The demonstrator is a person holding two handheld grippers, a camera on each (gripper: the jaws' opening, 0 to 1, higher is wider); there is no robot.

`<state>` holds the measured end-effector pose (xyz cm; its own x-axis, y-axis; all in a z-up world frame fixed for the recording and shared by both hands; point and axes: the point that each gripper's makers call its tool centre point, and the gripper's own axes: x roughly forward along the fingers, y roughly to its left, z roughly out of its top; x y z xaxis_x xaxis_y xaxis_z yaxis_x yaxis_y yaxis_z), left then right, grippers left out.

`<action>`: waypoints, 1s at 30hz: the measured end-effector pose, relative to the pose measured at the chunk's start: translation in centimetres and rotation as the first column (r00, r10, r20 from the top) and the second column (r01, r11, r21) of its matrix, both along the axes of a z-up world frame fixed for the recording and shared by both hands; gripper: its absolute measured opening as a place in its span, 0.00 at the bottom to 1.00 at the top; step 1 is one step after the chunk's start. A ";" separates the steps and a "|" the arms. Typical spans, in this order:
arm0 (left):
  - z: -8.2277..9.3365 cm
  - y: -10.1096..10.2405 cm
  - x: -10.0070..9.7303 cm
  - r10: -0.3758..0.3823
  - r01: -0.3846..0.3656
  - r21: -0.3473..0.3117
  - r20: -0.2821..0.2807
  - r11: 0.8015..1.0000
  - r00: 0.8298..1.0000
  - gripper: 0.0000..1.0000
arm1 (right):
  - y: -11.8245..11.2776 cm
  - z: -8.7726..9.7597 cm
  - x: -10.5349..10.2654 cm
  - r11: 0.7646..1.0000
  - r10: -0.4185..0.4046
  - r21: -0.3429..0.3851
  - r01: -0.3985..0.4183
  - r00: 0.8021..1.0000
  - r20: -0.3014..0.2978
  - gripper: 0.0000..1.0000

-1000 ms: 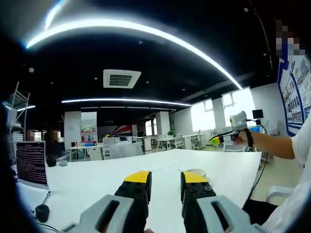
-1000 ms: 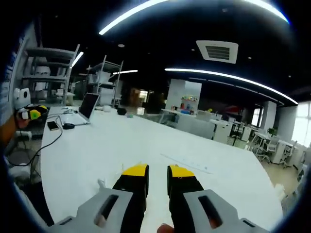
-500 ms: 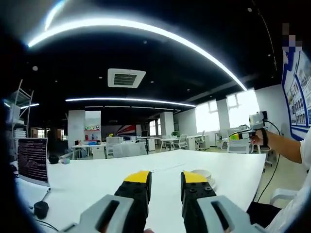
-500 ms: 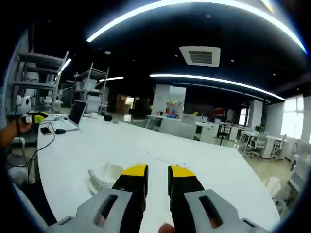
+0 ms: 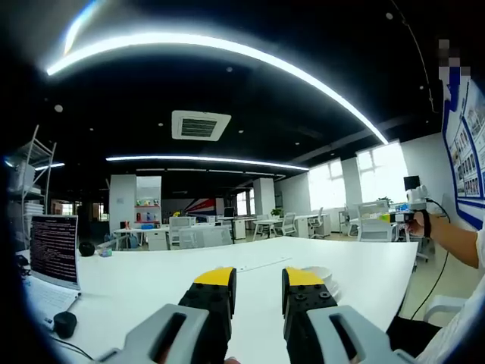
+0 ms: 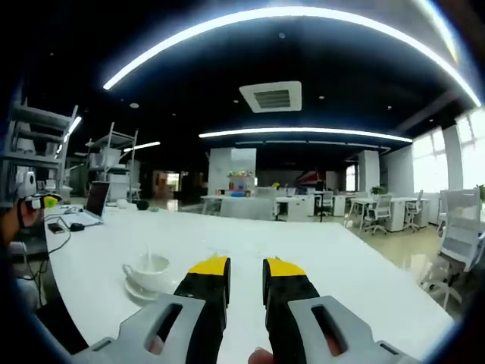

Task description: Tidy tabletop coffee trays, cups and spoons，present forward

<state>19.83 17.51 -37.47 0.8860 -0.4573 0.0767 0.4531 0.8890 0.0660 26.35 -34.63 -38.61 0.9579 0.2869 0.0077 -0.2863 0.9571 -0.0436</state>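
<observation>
Over the white table [image 6: 250,250], my right claw [image 6: 246,267] hovers empty, jaws slightly parted; swinging left carelessly could topple the white ceramic cup [image 6: 149,269].

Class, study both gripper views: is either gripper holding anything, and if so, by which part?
Nothing is held. The left gripper and right gripper are both open over the white table; the cup sits untouched on it.
</observation>
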 end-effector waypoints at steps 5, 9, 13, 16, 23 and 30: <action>-0.5 0.1 0.0 0.003 -0.003 0.002 -0.011 1.000 1.000 0.26 | -0.9 -1.6 -0.8 1.000 -0.012 -0.003 0.012 0.999 -0.037 0.20; -0.5 0.4 0.1 0.010 -0.010 -0.008 -0.010 1.000 1.000 0.26 | -1.5 -2.1 -1.4 1.000 -0.021 0.012 0.022 0.999 -0.042 0.21; -0.4 0.5 0.0 0.012 -0.012 -0.013 -0.011 1.000 1.000 0.26 | -1.8 -2.3 -1.6 0.999 -0.030 0.014 0.031 0.998 -0.048 0.21; -0.5 0.5 0.0 0.012 -0.012 -0.013 -0.011 1.000 1.000 0.26 | -1.7 -2.2 -1.7 1.000 -0.028 0.008 0.029 0.999 -0.046 0.22; -1.5 1.6 -0.3 0.054 -0.054 -0.020 -0.009 0.998 0.999 0.27 | -1.4 -3.0 -1.3 0.999 0.005 -0.048 -0.008 0.997 -0.071 0.31; -2.9 3.0 -0.1 0.101 -0.101 -0.018 -0.021 0.995 0.995 0.28 | -0.9 -3.7 -1.5 0.997 0.050 -0.052 -0.055 0.994 -0.095 0.36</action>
<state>19.71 20.47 -40.39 0.9289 -0.3643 0.0660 0.3623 0.9312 0.0403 24.85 -35.51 -42.27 0.9374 0.3341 -0.0981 -0.3411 0.9377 -0.0661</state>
